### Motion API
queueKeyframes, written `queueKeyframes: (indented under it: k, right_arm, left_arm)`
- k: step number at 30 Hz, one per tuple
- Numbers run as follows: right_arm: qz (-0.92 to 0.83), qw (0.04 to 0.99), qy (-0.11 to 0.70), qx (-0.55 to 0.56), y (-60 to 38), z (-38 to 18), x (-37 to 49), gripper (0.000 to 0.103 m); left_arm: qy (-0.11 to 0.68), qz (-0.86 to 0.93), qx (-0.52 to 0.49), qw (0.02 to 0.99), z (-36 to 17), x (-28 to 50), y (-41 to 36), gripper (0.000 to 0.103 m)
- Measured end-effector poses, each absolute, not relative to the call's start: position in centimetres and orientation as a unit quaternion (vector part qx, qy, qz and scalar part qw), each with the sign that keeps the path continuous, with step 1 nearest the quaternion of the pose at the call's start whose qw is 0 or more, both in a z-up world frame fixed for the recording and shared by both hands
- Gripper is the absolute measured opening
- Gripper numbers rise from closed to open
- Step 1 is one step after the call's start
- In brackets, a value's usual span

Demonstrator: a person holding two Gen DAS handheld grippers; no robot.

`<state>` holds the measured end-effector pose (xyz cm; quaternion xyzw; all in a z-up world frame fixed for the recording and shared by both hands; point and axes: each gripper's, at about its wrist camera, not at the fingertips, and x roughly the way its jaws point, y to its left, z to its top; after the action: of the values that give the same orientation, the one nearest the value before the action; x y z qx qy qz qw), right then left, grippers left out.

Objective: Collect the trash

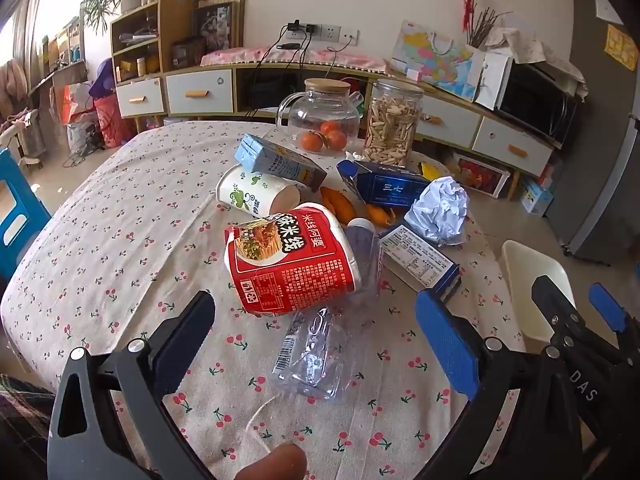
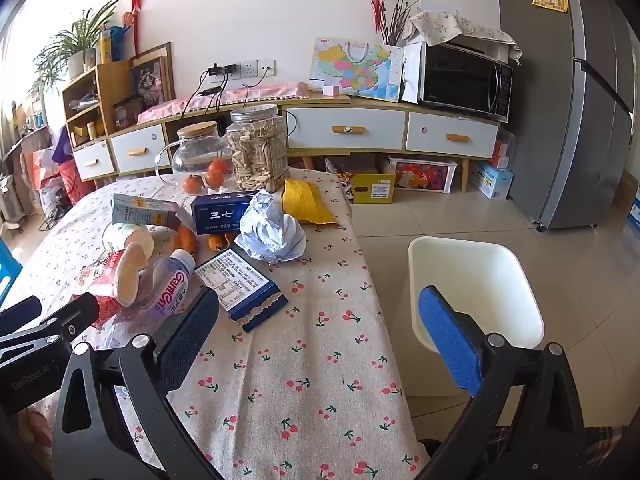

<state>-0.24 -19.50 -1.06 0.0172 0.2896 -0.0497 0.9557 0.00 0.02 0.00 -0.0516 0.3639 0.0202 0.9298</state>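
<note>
The left tool [image 1: 316,320] is spread wide and holds nothing; between its fingers, lying on the table [image 1: 100,248], is a crushed clear plastic bottle [image 1: 312,356], and just past it a red noodle cup [image 1: 292,260] on its side. The right tool [image 2: 320,316] is likewise spread wide and empty, hovering over the cherry-print cloth at the table's edge, with a white bin [image 2: 476,288] on the floor behind its blue-padded finger. The trash sits clustered mid-table: a paper cup [image 1: 256,194] tipped over, a grey-blue carton [image 1: 280,162], a dark blue box [image 2: 220,212], a flat blue box [image 2: 240,286], a ball of crumpled paper [image 2: 272,228] and a small drink bottle [image 2: 172,284]. Behind stand a glass teapot [image 1: 320,116] with oranges and a jar [image 1: 394,120] of snacks.
</note>
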Motion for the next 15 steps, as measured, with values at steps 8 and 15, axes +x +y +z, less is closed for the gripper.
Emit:
queueKeyframes:
  k: [8,15]
  right_arm:
    - [-0.048,0.956,0.288,0.019,-19.22,-1.18,-0.35,0.096]
    - [-0.049,0.956,0.287,0.019,-19.29,-1.17,-0.33,0.096]
  left_arm:
    - [0.366,0.019,-0.053,0.929,-0.03,-0.42,-0.35,0.097]
    - [0.367,0.019,-0.054,0.929,-0.36,-0.1,0.34,0.097]
